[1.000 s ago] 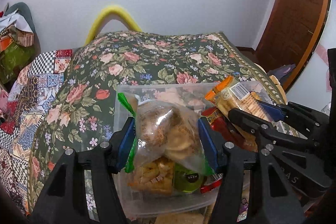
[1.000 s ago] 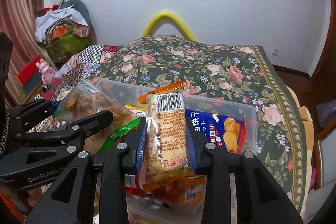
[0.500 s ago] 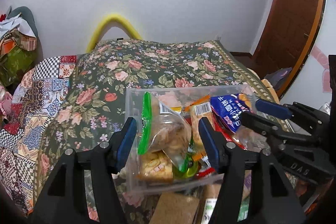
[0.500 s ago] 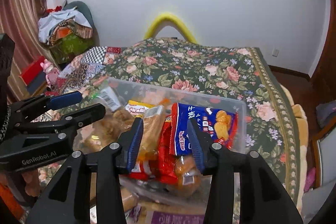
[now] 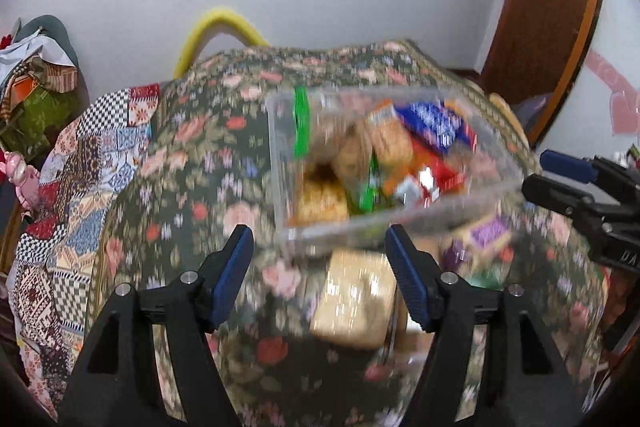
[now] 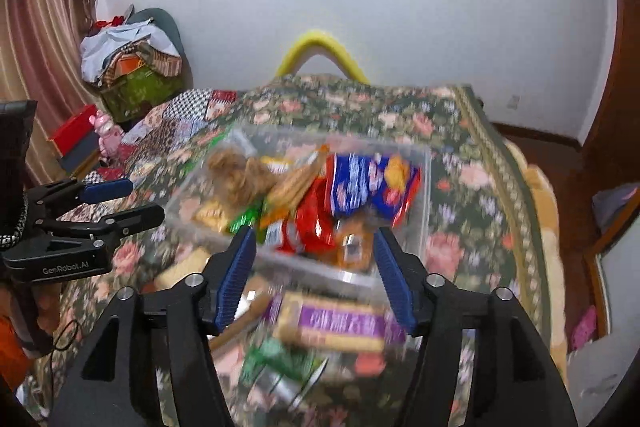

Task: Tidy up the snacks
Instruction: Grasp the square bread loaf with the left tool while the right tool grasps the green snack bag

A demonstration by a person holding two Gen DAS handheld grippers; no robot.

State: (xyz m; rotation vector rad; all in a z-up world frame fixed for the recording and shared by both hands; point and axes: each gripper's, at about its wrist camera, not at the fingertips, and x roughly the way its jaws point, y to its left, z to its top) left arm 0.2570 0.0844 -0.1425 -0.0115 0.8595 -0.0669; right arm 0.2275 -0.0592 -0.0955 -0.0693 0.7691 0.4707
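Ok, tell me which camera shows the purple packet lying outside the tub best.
The right wrist view: the purple packet lies just ahead of the open right gripper, near the clear tub, large though blurred. The left wrist view shows only a small smeared piece of it toward the right.

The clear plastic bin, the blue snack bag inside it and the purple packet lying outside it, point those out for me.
clear plastic bin point(image 6: 425, 195): right wrist view, bare right wall.
blue snack bag point(image 6: 356, 183): right wrist view, middle of its front.
purple packet point(image 6: 340, 323): right wrist view, centre of the purple label.
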